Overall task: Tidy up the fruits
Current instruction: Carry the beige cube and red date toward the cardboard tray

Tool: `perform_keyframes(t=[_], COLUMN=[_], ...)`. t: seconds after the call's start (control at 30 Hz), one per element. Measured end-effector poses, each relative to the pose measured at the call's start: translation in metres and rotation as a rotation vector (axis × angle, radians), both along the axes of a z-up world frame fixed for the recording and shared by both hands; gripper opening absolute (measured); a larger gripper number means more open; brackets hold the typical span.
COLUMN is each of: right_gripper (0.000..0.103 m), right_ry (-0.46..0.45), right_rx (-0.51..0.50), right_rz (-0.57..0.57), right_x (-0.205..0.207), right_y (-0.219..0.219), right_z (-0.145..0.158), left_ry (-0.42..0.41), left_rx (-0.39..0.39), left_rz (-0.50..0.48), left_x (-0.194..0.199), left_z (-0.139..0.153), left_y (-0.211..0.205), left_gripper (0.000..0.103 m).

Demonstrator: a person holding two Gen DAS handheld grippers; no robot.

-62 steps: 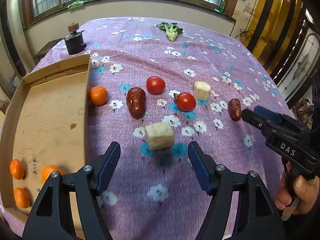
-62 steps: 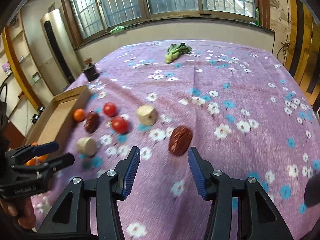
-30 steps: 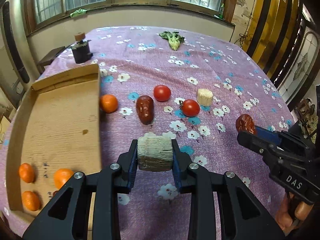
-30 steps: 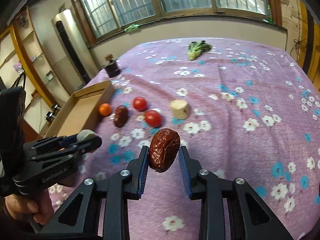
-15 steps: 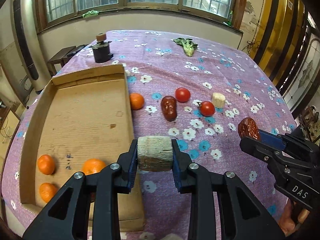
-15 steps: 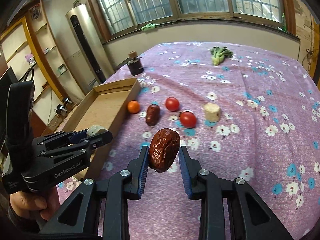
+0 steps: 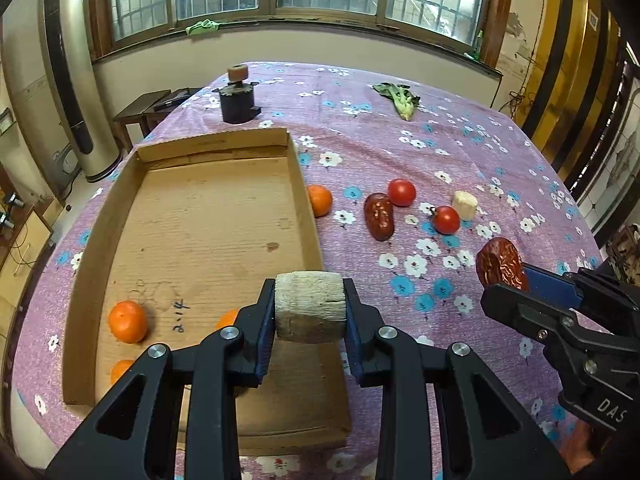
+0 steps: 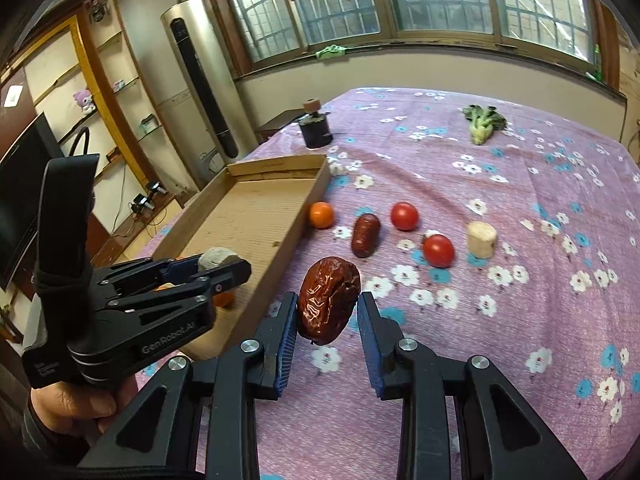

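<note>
My left gripper [image 7: 309,312] is shut on a pale beige chunk [image 7: 310,306] and holds it above the near right corner of the cardboard tray [image 7: 308,204]. Three oranges [image 7: 128,321] lie in the tray's near left part. My right gripper [image 8: 327,312] is shut on a wrinkled red date [image 8: 328,299], held above the cloth to the right of the tray [image 8: 316,196]. On the purple cloth lie an orange [image 7: 320,200], a second date [image 7: 378,216], two tomatoes [image 7: 401,192] and another beige chunk [image 7: 465,204].
A dark jar with a cork top [image 7: 238,100] stands behind the tray. A green leafy vegetable [image 7: 402,100] lies at the far side of the table. A tall grey floor unit [image 7: 68,80] stands at the left past the table edge.
My left gripper closed on the beige chunk, lifted it and carried it left over the tray's corner. My right gripper closed on the date, lifted it and moved left toward the tray.
</note>
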State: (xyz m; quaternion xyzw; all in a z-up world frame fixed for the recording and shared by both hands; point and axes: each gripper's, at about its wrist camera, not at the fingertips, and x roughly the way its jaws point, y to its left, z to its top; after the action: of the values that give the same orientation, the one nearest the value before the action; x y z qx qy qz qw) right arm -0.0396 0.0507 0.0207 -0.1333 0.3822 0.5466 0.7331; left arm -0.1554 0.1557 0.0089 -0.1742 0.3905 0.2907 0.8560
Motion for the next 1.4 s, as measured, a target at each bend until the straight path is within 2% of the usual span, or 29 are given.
perform_keyframes(t=[0.63, 0.93, 1.13, 1.4], right_gripper=[0.03, 0.03, 0.03, 0.03], right_ry=[-0.008, -0.002, 0.004, 0.023], right_rx=[-0.011, -0.024, -0.042, -0.099], right_rz=[0.098, 0.16, 0.186, 0.209], right_x=[-0.03, -0.044, -0.05, -0.05], right_y=[0.044, 0.08, 0.115, 0.152], right_z=[-0.001, -0.005, -0.015, -0.039], left_ry=[-0.001, -0.005, 0.011, 0.053], left_rx=[-0.018, -0.016, -0.027, -0.061], left_rz=[0.073, 0.164, 0.216, 0.22], left_x=[-0.028, -0.055, -0.066, -0.056], left_z=[-0.008, -0.005, -0.011, -0.027], left_y=[0.034, 0.079, 0.108, 0.125], left_gripper=[0.028, 0.028, 0.028, 0.028])
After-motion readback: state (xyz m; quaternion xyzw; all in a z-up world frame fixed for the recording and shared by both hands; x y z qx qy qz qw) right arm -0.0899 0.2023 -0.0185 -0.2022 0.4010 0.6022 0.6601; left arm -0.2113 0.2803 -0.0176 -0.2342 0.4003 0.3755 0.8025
